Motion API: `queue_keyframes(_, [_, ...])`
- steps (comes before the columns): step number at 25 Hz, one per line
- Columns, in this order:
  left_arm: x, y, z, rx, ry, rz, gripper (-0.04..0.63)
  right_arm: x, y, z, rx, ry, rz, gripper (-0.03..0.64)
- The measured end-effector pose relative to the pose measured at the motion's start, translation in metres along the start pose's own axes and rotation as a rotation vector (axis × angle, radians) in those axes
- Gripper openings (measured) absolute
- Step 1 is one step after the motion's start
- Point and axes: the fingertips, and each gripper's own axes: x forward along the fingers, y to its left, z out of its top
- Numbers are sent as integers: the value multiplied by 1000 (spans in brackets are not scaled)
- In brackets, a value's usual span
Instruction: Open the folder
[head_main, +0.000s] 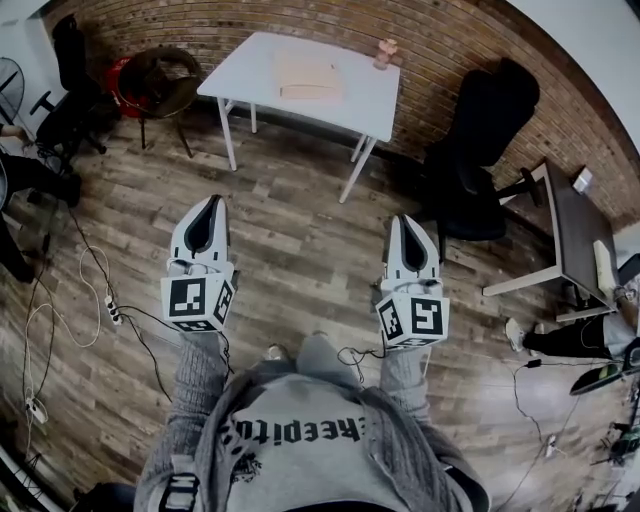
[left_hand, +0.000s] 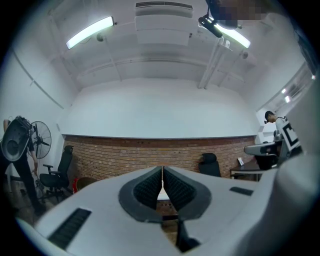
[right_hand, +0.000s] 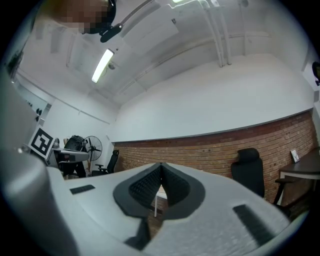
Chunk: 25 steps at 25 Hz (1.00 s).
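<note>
A pale tan folder (head_main: 309, 77) lies flat on a white table (head_main: 375, 108) against the brick wall, far ahead of me. My left gripper (head_main: 212, 202) and right gripper (head_main: 404, 222) hover side by side over the wooden floor, well short of the table. Both are shut with nothing between the jaws. In the left gripper view the left gripper (left_hand: 162, 169) points nearly level at the brick wall, with a sliver of the table behind its tips. The right gripper (right_hand: 161, 165) points the same way in the right gripper view.
A small pinkish object (head_main: 385, 52) stands at the table's far right corner. A black office chair (head_main: 480, 150) stands right of the table, next to a dark desk (head_main: 572, 225). A round chair (head_main: 160, 85) stands to the left. Cables and a power strip (head_main: 112, 310) lie on the floor.
</note>
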Motion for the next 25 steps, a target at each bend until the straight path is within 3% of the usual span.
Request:
queue_keyframes(13, [68, 45, -19, 4, 9, 37, 11, 91, -14, -20, -9, 5, -5, 2])
queue_keyframes(25, [195, 73, -24, 10, -4, 84, 11, 229, -57, -29, -21, -9, 56, 2])
